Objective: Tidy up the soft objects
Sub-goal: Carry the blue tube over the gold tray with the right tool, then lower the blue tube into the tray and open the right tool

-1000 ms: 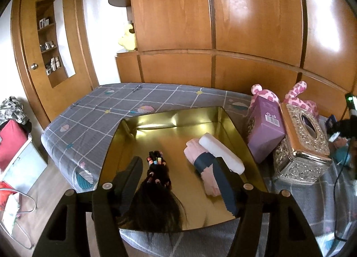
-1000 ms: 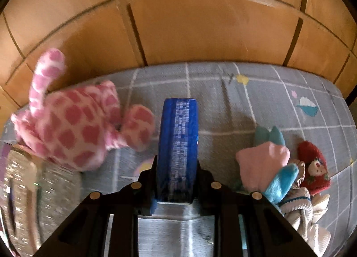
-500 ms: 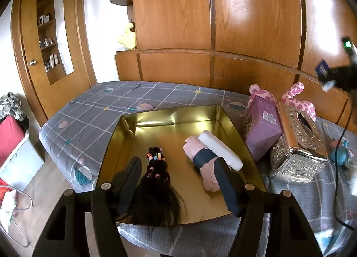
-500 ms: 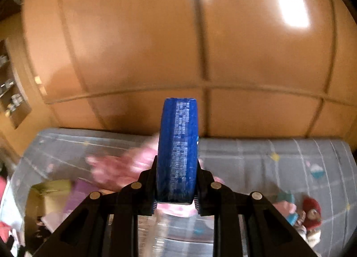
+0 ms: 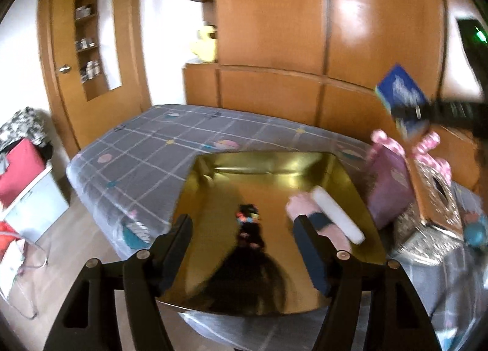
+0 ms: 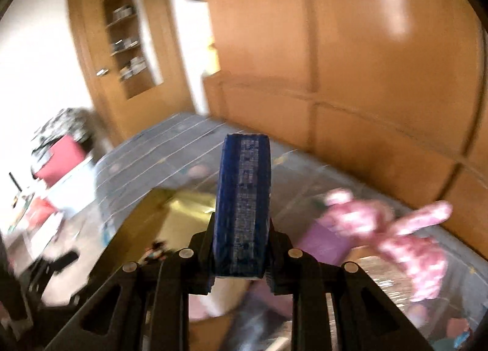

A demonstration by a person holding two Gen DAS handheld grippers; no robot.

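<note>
Two wrist fisheyes over the bed, both angled down toward the wardrobe wall.
The left view sits close above the gold tray (image 5: pixel 274 165), which fills 6 o'clock; the right view looks from higher at the tray's right, tray at 8 o'clock. Both share tray, bed (image 5: pixel 158 149) and door (image 6: pixel 100 55).

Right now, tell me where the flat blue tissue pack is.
The flat blue tissue pack is clamped in the right gripper, held in the air at the right of the left wrist view, above the purple box beside the shiny gold tray.
</note>
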